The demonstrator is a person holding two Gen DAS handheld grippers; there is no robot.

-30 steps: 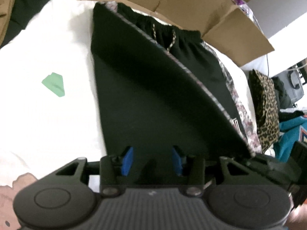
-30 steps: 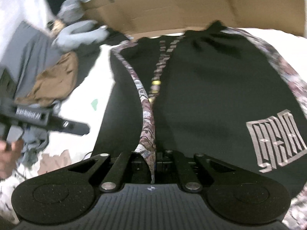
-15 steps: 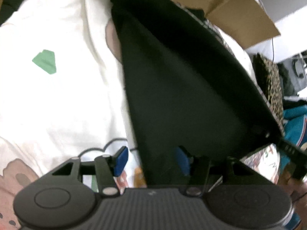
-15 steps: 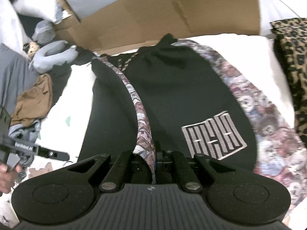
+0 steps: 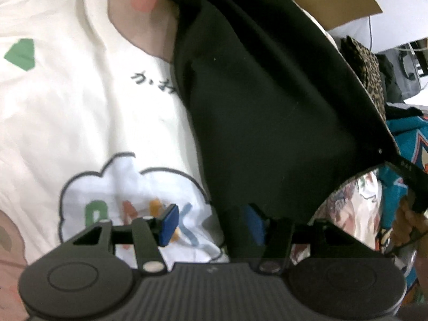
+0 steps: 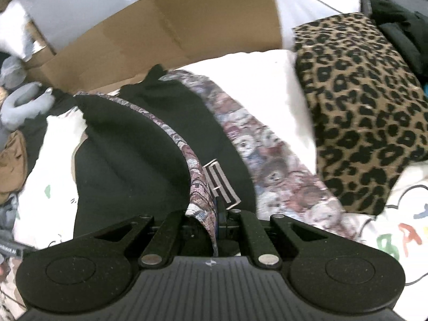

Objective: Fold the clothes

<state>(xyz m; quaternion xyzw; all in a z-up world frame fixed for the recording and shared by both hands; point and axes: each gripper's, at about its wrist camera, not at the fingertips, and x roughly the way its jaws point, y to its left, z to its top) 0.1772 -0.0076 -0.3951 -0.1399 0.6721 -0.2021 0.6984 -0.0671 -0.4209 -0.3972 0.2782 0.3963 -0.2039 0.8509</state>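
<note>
Black shorts [image 5: 267, 107] with a patterned side stripe [image 6: 267, 149] lie on a white printed sheet [image 5: 67, 112]. One leg is lifted and folded over the other. My right gripper [image 6: 214, 222] is shut on that leg's patterned hem [image 6: 198, 187], which partly covers the white logo [image 6: 222, 184]. My left gripper [image 5: 211, 226] is open, its blue pads [image 5: 168, 224] wide apart. Black cloth hangs against the right-hand pad but is not pinched. In the left wrist view the right gripper [image 5: 406, 179] and the hand [image 5: 409, 219] holding it show at the right edge.
A folded leopard-print garment [image 6: 361, 101] lies right of the shorts. An open cardboard box [image 6: 174, 29] stands behind them. A grey soft toy [image 6: 24, 104] and brown cloth [image 6: 10, 160] lie at the left, and a teal garment [image 5: 409, 144] at the right.
My left gripper has opened and let go of the black leg. My right gripper has carried the lifted hem over to the right, across the logo.
</note>
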